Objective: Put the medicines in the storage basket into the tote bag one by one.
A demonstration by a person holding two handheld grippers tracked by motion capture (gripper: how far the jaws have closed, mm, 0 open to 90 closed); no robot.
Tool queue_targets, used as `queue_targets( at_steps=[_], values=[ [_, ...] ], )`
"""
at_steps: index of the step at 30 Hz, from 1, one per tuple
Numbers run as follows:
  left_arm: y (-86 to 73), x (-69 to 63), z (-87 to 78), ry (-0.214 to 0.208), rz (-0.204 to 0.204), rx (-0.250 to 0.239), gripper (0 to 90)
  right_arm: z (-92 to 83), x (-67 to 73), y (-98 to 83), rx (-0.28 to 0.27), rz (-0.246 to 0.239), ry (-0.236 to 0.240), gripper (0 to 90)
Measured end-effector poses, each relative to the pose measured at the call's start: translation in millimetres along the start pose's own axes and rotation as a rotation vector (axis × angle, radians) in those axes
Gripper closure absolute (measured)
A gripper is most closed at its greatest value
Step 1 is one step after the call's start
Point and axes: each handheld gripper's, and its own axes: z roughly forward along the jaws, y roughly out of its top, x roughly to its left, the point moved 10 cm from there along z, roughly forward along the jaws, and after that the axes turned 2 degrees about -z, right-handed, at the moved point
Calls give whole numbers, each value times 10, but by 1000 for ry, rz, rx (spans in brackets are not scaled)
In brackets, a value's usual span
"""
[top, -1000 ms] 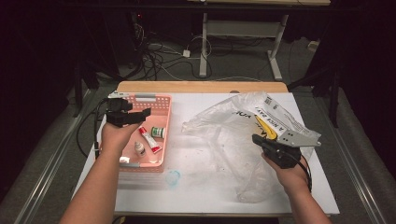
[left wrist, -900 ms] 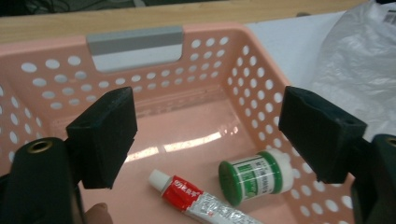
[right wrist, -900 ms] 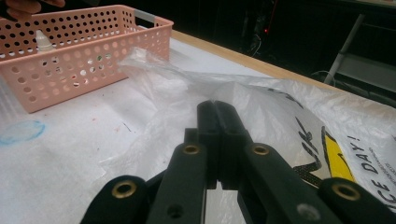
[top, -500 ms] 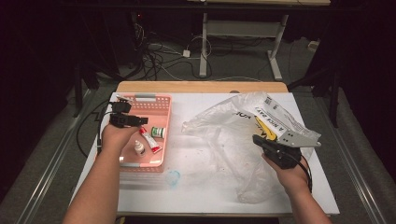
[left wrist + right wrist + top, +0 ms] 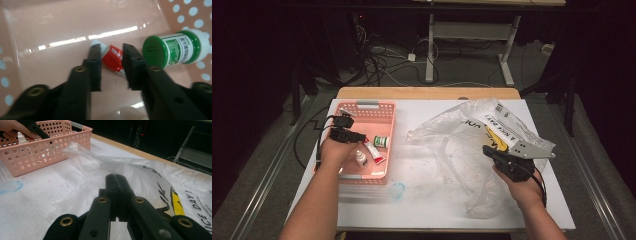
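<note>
- left gripper [image 5: 111,66] is down inside the pink basket [image 5: 382,111], jaws have just been closing around the red-and-white tube [image 5: 115,60]; tube sits between the pads but a gap shows on each side, so not pinched yet
- tube lies flat on the basket floor, just beside a green-capped white bottle [image 5: 177,48] lying on its side; in the high view the tube [image 5: 374,151] is mid-basket with a small white dropper bottle [image 5: 361,158] near it
- right gripper [image 5: 116,178] has its jaws pressed together on a fold of the clear plastic bag [image 5: 140,173], holding it at the right side of the table
- in the high view the bag [image 5: 472,145] is spread across the white table [image 5: 422,205], mouth pointing toward the basket; right gripper [image 5: 492,152] sits on its right part
- done so far, judging by layout: bag gripped and held, left gripper lowered onto the tube
- nothing from the basket looks to be in the bag yet; all three small items are in the basket
- left to do, my guess: finish the pinch, lift the tube out, carry it to the bag mouth, drop it in, then the two bottles
- early stage overall
- small bluish round mark [image 5: 397,190] on the table in front of the basket, can't tell what it is
</note>
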Motion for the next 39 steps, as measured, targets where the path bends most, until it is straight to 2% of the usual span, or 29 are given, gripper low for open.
queue_targets(
  at_steps=[3, 10, 16, 22, 26, 30, 35, 37, 39],
  values=[
    [-18, -15, -4, 9, 19, 19, 880, 2, 8, -1, 1, -1, 1, 900],
    [-20, -30, 50, -1, 33, 39, 881, 10, 13, -7, 2, 2, 2, 900],
    [103, -47, 115, -33, 42, 31, 882, 27, 26, -18, 7, -2, 5, 900],
    [232, -83, 201, -60, 72, 20, 881, 34, 12, -36, 14, 0, 2, 900],
    [296, -98, 253, -64, 98, 18, 881, 37, 11, -48, 18, 5, 0, 900],
    [349, -105, 283, -73, 101, 7, 881, 43, 14, -53, 21, 0, -1, 900],
    [412, -128, 308, -81, 135, 0, 881, 52, 20, -59, 24, 1, -2, 900],
    [428, -140, 315, -85, 137, -7, 881, 54, 23, -65, 26, 2, -1, 900],
    [420, -131, 304, -60, 148, 1, 880, 52, 22, -65, 27, 1, -2, 900]
  ],
)
